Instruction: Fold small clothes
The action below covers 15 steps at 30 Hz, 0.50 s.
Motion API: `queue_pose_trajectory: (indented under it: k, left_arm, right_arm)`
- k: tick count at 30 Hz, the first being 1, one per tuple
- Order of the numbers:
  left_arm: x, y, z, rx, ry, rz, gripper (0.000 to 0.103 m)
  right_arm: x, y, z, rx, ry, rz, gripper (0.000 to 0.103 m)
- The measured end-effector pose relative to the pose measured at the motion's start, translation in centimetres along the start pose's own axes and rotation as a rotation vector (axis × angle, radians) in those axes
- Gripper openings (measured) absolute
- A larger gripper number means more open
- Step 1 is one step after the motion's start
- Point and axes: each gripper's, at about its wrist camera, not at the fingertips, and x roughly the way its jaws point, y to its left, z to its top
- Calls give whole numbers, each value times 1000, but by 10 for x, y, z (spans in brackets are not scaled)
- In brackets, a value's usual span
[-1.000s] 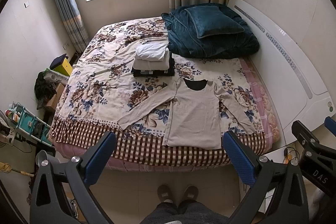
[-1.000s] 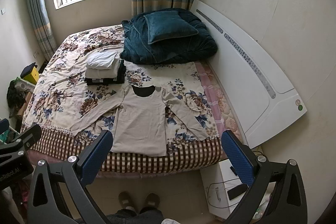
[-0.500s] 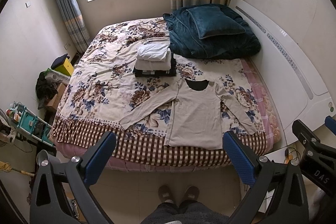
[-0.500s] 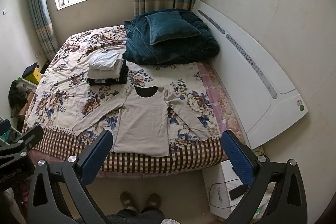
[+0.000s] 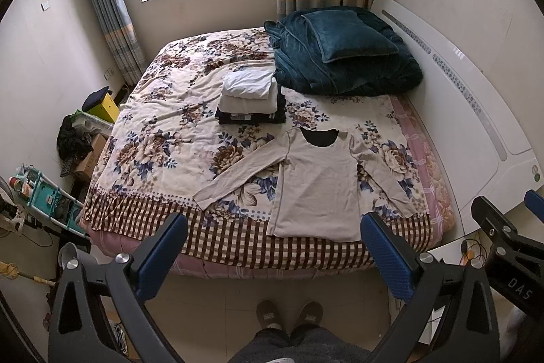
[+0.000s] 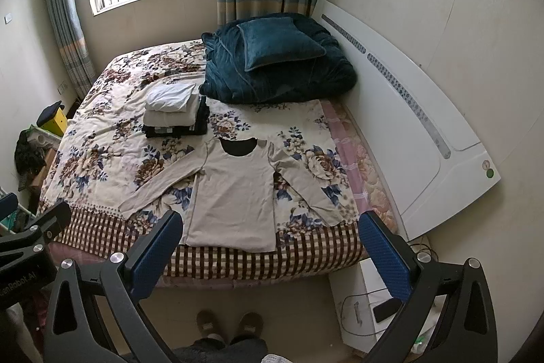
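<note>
A beige long-sleeved shirt (image 5: pixel 318 182) lies flat, face up, sleeves spread, at the near edge of the floral bed (image 5: pixel 163 138); it also shows in the right wrist view (image 6: pixel 234 193). A stack of folded clothes (image 5: pixel 250 97) sits behind it, also seen in the right wrist view (image 6: pixel 175 111). My left gripper (image 5: pixel 272 254) is open and empty, held high above the floor in front of the bed. My right gripper (image 6: pixel 268 252) is open and empty, beside it to the right.
A teal duvet and pillow (image 5: pixel 343 53) lie at the bed's head by the white headboard (image 5: pixel 476 111). A white bedside cabinet (image 6: pixel 367 305) stands at the right. Boxes and a rack (image 5: pixel 51 196) crowd the left floor. The person's slippers (image 5: pixel 289 315) are below.
Both grippers have drawn back and up slightly, so the bed and shirt appear a little farther away. Nothing on the bed has moved.
</note>
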Motion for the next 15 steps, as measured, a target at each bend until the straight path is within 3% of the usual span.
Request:
queue_pose_trajectory:
  k: [9,15]
  left_arm:
    - [27,9,-1,-6,-37,3,103]
    - [85,14,14,34,-51,39,103]
  right_arm:
    - [16,7,-1,35,18,-18,103]
    - [64,3,2,133,42,-72,103]
